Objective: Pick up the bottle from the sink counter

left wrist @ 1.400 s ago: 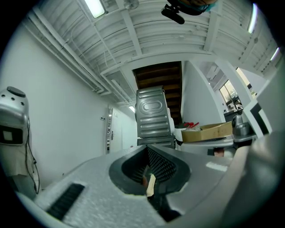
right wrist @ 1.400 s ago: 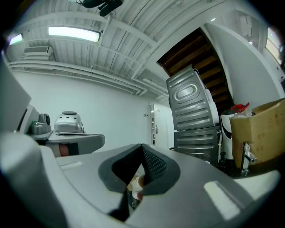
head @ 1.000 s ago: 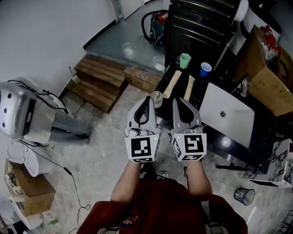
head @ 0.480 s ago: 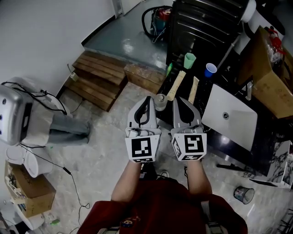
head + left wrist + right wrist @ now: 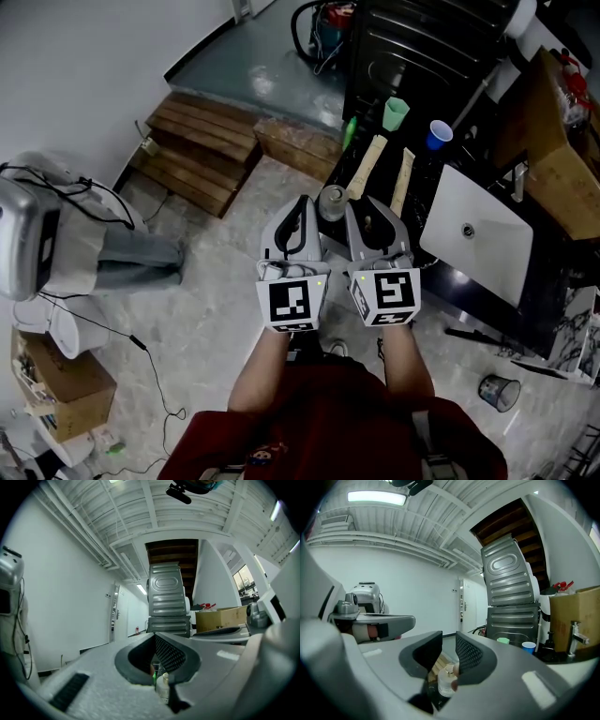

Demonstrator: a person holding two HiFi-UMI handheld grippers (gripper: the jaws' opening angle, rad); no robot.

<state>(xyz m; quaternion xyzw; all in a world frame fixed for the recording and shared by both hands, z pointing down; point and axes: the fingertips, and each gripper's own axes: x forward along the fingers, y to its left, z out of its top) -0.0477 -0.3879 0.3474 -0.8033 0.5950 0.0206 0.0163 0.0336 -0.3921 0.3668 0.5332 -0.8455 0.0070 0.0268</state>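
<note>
A small clear bottle [image 5: 332,202] with a metal cap stands at the near left corner of the dark sink counter [image 5: 427,202]. It is just beyond the tips of both grippers, which are held side by side. My left gripper [image 5: 301,206] is shut and empty, and its own view shows the bottle [image 5: 162,687] through the slit below the jaws. My right gripper [image 5: 362,208] has its jaws opening, a narrow gap between them and nothing in it. Past that gap, ahead and lower, the bottle [image 5: 446,680] shows in the right gripper view.
A white sink [image 5: 473,234] with a faucet [image 5: 518,183] is set in the counter. Two wooden sticks [image 5: 366,167], a green cup [image 5: 396,112] and a blue cup [image 5: 438,136] lie behind the bottle. A cardboard box [image 5: 553,150] stands at the right, wooden steps [image 5: 202,150] at the left.
The counter and bottle have drawn closer to the gripper tips. The right gripper's jaws have parted slightly; the left stays shut.
</note>
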